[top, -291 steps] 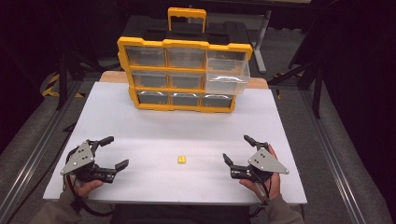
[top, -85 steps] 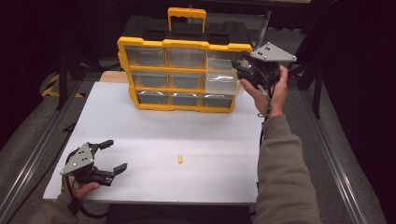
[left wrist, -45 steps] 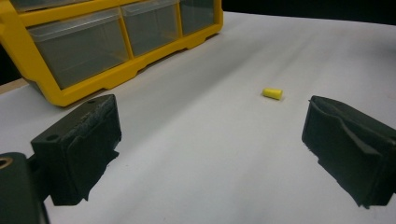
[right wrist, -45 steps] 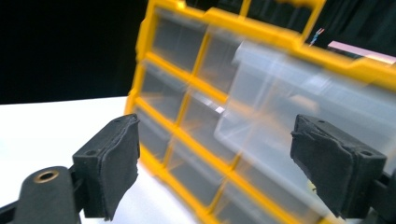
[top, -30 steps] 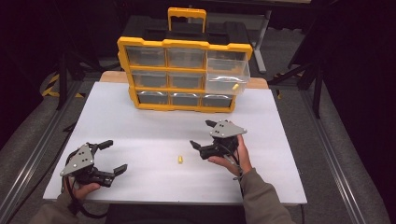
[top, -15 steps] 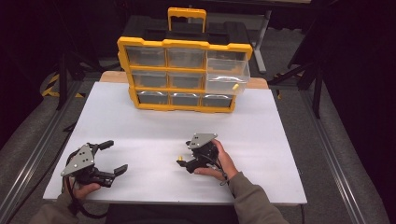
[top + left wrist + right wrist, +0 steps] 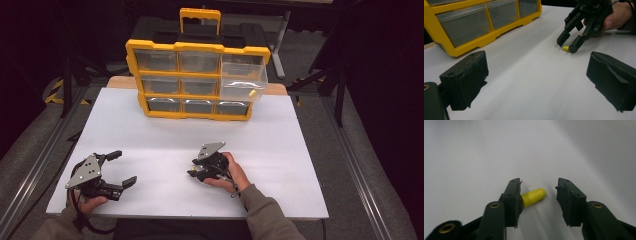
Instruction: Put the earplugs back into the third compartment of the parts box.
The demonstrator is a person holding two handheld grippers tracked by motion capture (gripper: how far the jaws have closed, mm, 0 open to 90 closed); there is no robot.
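Note:
A small yellow cap-shaped piece (image 7: 533,197) lies on its side on the white table (image 7: 165,135). My right gripper (image 7: 194,172) is lowered over it and open, one jaw on each side. In the right gripper view (image 7: 539,183) the left jaw touches the piece's end and the right jaw stands clear. The left gripper view shows the same piece (image 7: 565,48) between the right gripper's (image 7: 568,45) tips. My left gripper (image 7: 122,168) rests open near the front left, nothing between its jaws (image 7: 537,75).
A yellow drawer organizer (image 7: 197,82) stands at the table's back edge, also in the left gripper view (image 7: 481,27). Its upper right clear drawer (image 7: 243,82) is pulled out, with a small yellow piece (image 7: 252,93) inside. Black stands and rails flank the table.
My right gripper came down from the organizer's right side, moved left across the table and settled over the yellow piece. The left gripper stayed put.

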